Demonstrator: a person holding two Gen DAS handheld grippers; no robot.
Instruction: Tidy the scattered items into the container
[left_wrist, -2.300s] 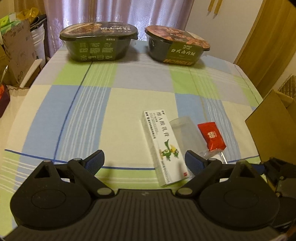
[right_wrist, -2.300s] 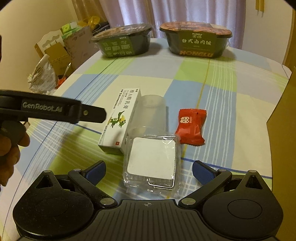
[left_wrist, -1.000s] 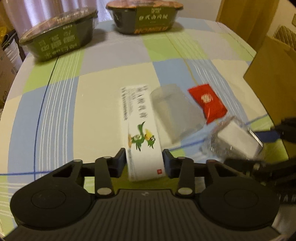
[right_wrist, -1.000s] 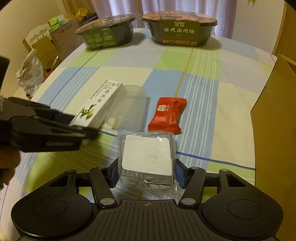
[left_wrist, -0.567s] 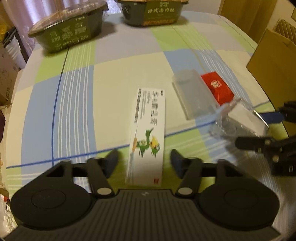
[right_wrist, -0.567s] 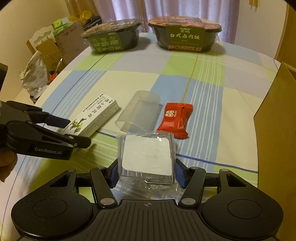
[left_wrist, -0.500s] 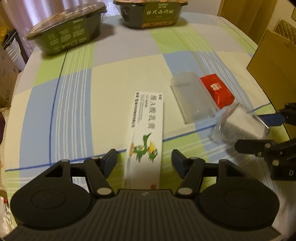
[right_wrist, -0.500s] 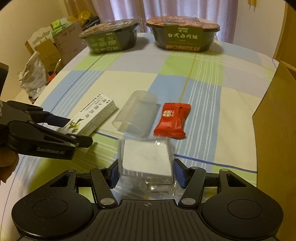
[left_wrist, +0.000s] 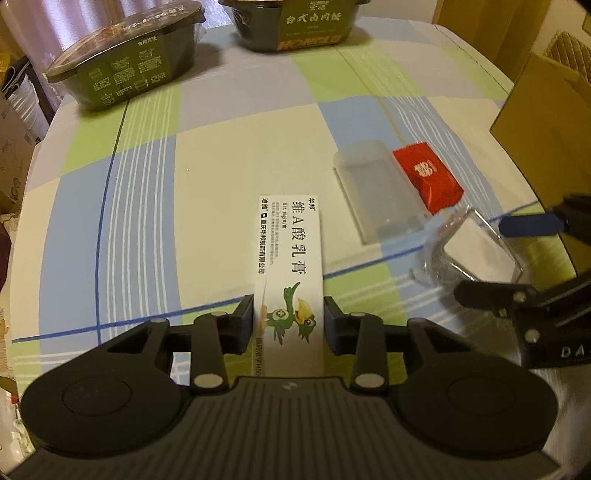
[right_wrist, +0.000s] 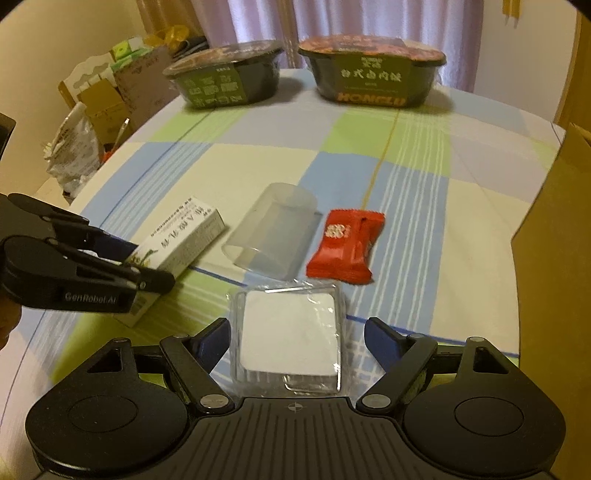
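Left gripper (left_wrist: 289, 322) reclamped on ointment box (left_wrist: 289, 266); right gripper (right_wrist: 297, 336) opened — released.

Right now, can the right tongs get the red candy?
Probably yes. The red candy lies in the open just past the clear packet sitting between the open right tongs, with nothing covering it, though they'd have to pass over that packet first.

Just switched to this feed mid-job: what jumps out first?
The left gripper is clamped on the near end of a white carton with a green bird on it. The right gripper sits open around a clear plastic packet. Between them lie a clear cup on its side and a red sachet.
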